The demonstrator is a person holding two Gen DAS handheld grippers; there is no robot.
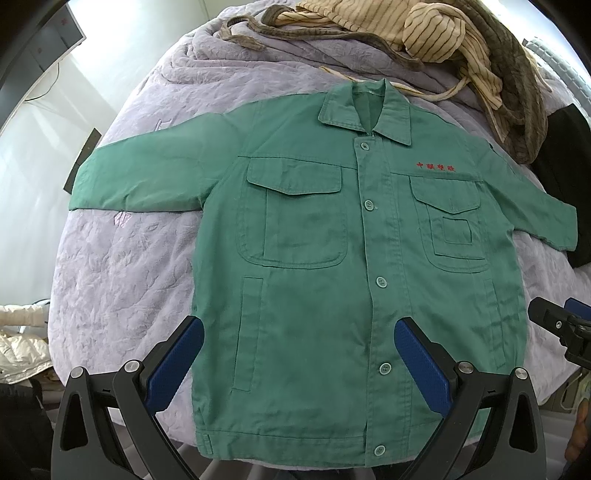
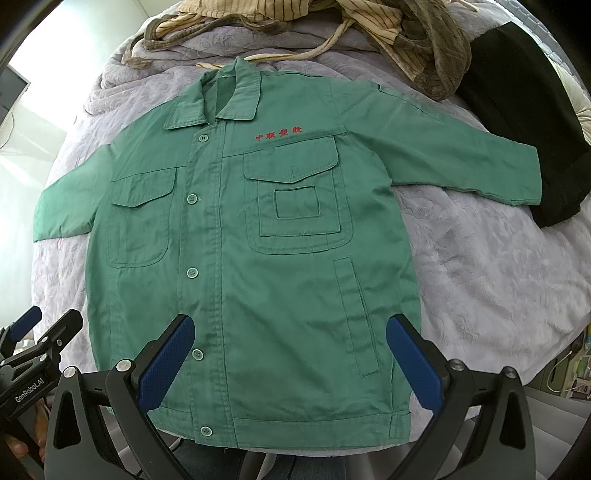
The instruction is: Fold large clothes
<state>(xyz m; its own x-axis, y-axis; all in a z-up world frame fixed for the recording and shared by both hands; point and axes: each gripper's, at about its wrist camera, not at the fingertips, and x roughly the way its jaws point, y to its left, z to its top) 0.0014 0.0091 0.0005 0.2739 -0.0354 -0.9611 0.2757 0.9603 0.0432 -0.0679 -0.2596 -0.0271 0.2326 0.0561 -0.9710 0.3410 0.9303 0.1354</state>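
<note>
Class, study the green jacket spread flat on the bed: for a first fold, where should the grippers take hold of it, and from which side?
Probably the green jacket is best pinched at its two bottom hem corners, from the near edge. It lies flat, buttoned, front up, hem nearest, and the left gripper and right gripper hover open above the hem. The thin double edge suits two-finger pads.

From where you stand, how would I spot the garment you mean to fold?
Look at the lavender quilt covering the bed. In its middle a green work jacket lies flat, buttoned, sleeves out. Unlike the crumpled striped clothes and black garment behind it, it bears red embroidered characters.
</note>
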